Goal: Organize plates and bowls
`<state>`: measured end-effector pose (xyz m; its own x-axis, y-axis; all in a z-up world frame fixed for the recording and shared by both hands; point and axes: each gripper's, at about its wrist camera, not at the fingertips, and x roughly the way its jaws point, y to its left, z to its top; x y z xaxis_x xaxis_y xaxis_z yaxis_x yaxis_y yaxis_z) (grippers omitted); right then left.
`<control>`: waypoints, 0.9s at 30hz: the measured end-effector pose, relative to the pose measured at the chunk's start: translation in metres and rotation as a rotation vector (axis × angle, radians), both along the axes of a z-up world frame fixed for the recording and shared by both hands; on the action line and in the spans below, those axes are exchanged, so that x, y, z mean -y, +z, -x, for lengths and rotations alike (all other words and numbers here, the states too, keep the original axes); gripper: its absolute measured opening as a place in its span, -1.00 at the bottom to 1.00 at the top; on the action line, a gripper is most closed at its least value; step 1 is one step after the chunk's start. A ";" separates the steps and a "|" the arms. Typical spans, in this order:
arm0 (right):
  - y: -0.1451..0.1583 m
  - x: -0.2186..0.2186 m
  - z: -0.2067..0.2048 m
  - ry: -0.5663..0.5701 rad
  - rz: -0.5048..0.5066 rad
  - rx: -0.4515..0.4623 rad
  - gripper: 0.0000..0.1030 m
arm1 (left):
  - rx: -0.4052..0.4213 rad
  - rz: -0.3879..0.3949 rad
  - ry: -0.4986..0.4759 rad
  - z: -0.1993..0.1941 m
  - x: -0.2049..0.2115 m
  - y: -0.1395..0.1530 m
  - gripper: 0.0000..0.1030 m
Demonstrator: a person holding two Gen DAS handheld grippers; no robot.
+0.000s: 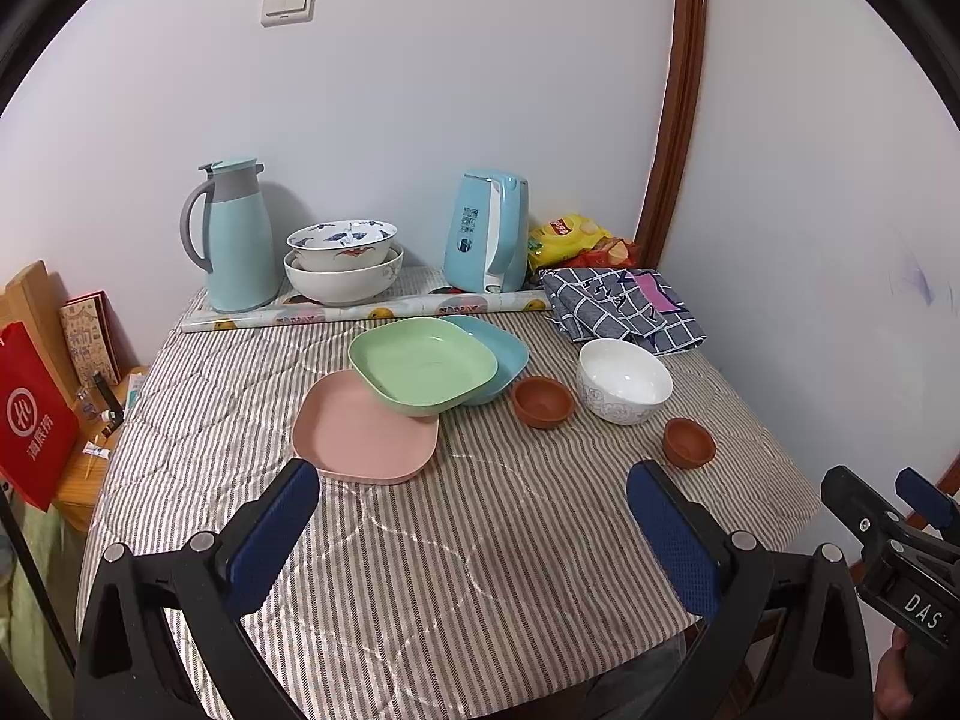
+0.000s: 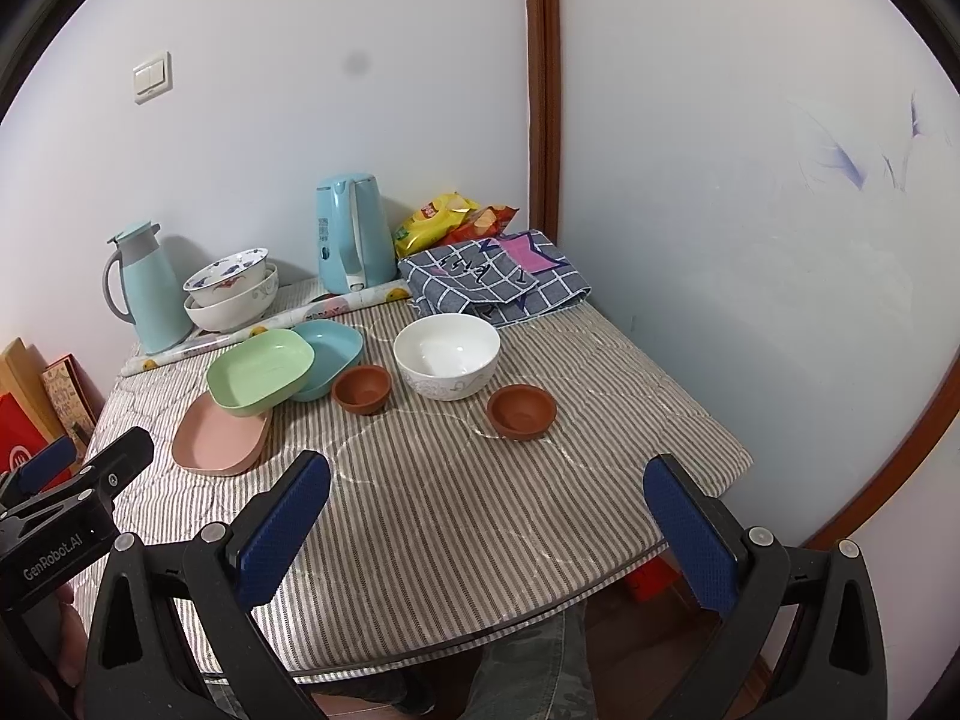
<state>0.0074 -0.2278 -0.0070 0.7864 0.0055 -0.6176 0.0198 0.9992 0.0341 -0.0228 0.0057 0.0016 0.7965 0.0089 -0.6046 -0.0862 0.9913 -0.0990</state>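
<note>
On the striped tablecloth (image 1: 480,540) lie a pink plate (image 1: 360,438), a green plate (image 1: 423,369) leaning on it and on a blue plate (image 1: 504,354). Right of them stand a brown cup (image 1: 542,401), a white bowl (image 1: 624,381) and a second brown cup (image 1: 689,443). The same set shows in the right wrist view: pink plate (image 2: 219,435), green plate (image 2: 261,375), blue plate (image 2: 333,351), brown cups (image 2: 362,389) (image 2: 521,411), white bowl (image 2: 447,363). My left gripper (image 1: 474,516) and right gripper (image 2: 486,510) are open and empty, near the front edge.
At the back stand a blue thermos (image 1: 231,234), two stacked patterned bowls (image 1: 342,264), a blue kettle (image 1: 489,231), snack bags (image 1: 570,237), a folded checked cloth (image 1: 624,300) and a paper roll (image 1: 360,312). A red bag (image 1: 33,420) and boxes are at the left.
</note>
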 end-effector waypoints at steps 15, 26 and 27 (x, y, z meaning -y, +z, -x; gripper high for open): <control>0.001 -0.001 0.003 -0.002 0.000 0.009 1.00 | 0.000 -0.001 0.001 0.000 0.000 0.001 1.00; 0.003 -0.002 0.005 0.000 -0.004 0.017 1.00 | 0.000 -0.002 0.000 -0.001 -0.002 0.002 1.00; 0.003 -0.002 0.005 0.001 -0.003 0.017 1.00 | -0.001 -0.003 -0.002 0.000 -0.002 0.002 1.00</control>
